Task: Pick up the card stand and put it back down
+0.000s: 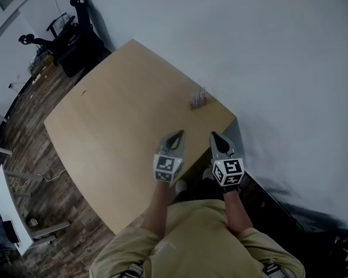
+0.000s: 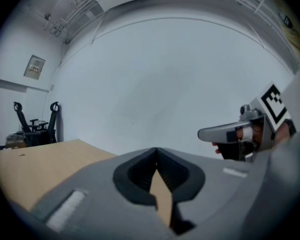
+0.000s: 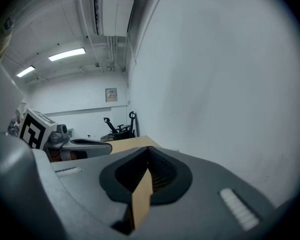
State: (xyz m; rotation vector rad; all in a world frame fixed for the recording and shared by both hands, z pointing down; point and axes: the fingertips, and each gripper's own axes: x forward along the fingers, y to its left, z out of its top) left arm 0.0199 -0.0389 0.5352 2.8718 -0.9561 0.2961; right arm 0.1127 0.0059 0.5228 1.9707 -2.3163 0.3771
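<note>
The person in a tan shirt (image 1: 197,236) holds both forearms forward and roughly parallel, the two hands side by side over the near right edge of the light wooden counter (image 1: 104,132), close to its right corner. Each hand carries a grey two-jaw tool topped by a cube with black-and-white square markers. Both tools point towards the white wall (image 1: 267,51), tipped only slightly downward.

The left tool (image 1: 178,134) (image 2: 156,151) is closed: its dark ribbed pads meet at the tips and nothing sits between them; only a sliver of the counter's surface shows behind the tips. The right tool (image 1: 213,135) (image 3: 149,151) is closed in the same way and is likewise empty. Each one appears in the other's view, level with it and just beside it. Neither touches anything.

The small card stand (image 1: 198,99), a dull base with thin upright parts, sits on the counter at the edge that runs along the wall, near the right corner. It lies ahead of both tools and apart from them.

Black office chairs (image 1: 75,36) stand on the wood-patterned floor (image 1: 29,149) beyond the counter's far corner.
</note>
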